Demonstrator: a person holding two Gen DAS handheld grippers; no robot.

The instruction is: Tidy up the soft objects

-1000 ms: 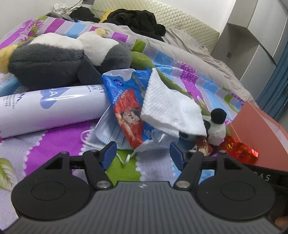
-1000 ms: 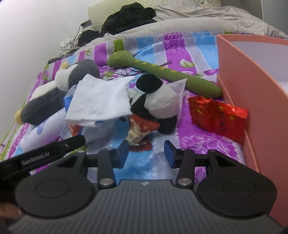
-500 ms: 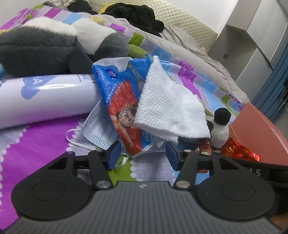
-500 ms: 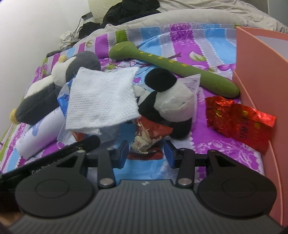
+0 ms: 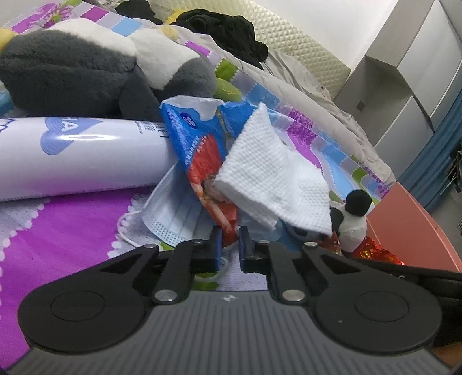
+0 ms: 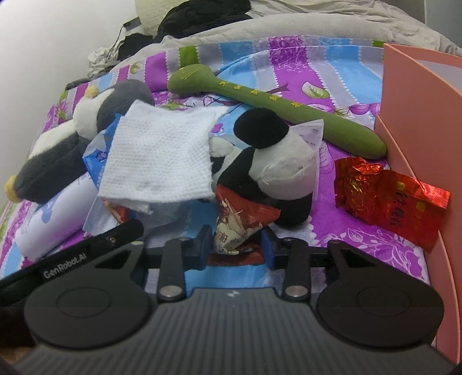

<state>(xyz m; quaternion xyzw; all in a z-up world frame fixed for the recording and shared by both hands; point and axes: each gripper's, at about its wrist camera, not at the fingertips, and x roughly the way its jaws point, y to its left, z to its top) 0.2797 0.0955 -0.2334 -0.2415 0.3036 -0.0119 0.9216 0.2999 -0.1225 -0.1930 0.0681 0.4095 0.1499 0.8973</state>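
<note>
On the striped purple, blue and grey bedspread [image 6: 303,83], from its left side to its right:

1. Large grey-and-white plush [image 5: 95,66], lying at the left edge, behind the rest.
2. White cylindrical pack [image 5: 72,155] with blue print, on its side, just in front of that plush.
3. Pale blue face mask [image 5: 170,213], flat, partly under item 4; its ear loop trails toward the near edge.
4. Blue-and-red snack bag [image 5: 199,144], top torn open, leaning on the white pack. Left gripper [image 5: 230,245]: jaws closing, nearly together, with the bag's lower red end between them.
5. White textured cloth [image 6: 158,161], folded, draped over the bag and touching item 6.
6. Small panda plush [image 6: 274,161], black and white, near the middle, a paper tag behind its head.
7. Red-and-white wrapper [image 6: 239,222], crumpled, against the panda's front. Right gripper [image 6: 237,245]: jaws closing; the wrapper sits between them, and one pad touches it while the other stands just clear.
8. Green padded stick [image 6: 274,101] with yellow marks, lying diagonally behind the panda.
9. Red foil packets [image 6: 387,199], crinkled, near the right edge.
10. Salmon-pink box [image 6: 418,121], upright wall at the right edge, just beside the foil packets.

Far edge: grey blanket [image 6: 288,20] with dark clothing [image 5: 225,26] piled on it.
</note>
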